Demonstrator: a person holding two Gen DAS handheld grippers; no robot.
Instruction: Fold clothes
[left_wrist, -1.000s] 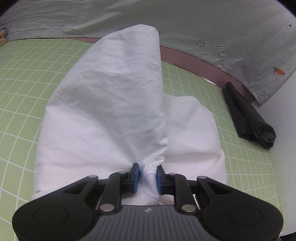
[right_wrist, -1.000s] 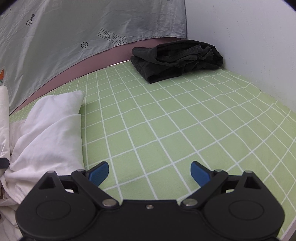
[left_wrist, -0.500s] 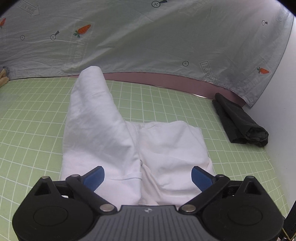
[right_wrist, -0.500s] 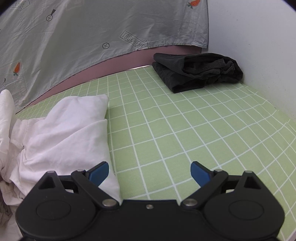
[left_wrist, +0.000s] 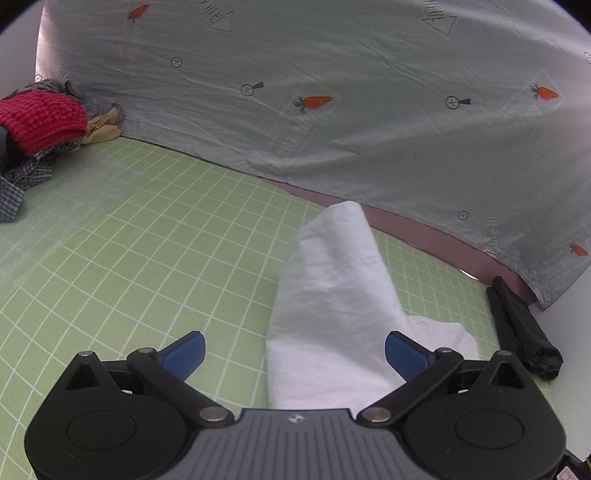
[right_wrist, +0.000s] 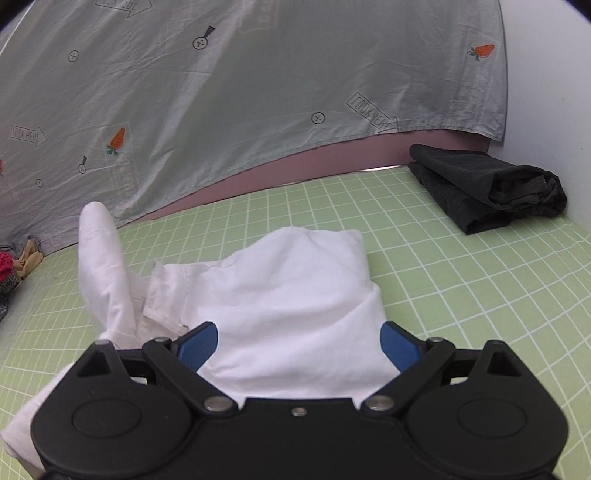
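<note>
Lying part-folded on the green mat (left_wrist: 147, 236) toward its right half: white garment (right_wrist: 288, 295), 1 long section (left_wrist: 332, 266) doubled over, the rest bunched and needing more folds. Hovering with jaws spread and gripping nothing: left gripper (left_wrist: 293, 354) and right gripper (right_wrist: 299, 345). Sitting folded at the far right corner, black garment (right_wrist: 487, 184); waiting at the far left edge, unfolded pile (left_wrist: 33, 133).

I see the white cotton garment (right_wrist: 280, 295) on the green gridded mat (right_wrist: 461, 295), folded black cloth (right_wrist: 487, 188) behind-right.
</note>
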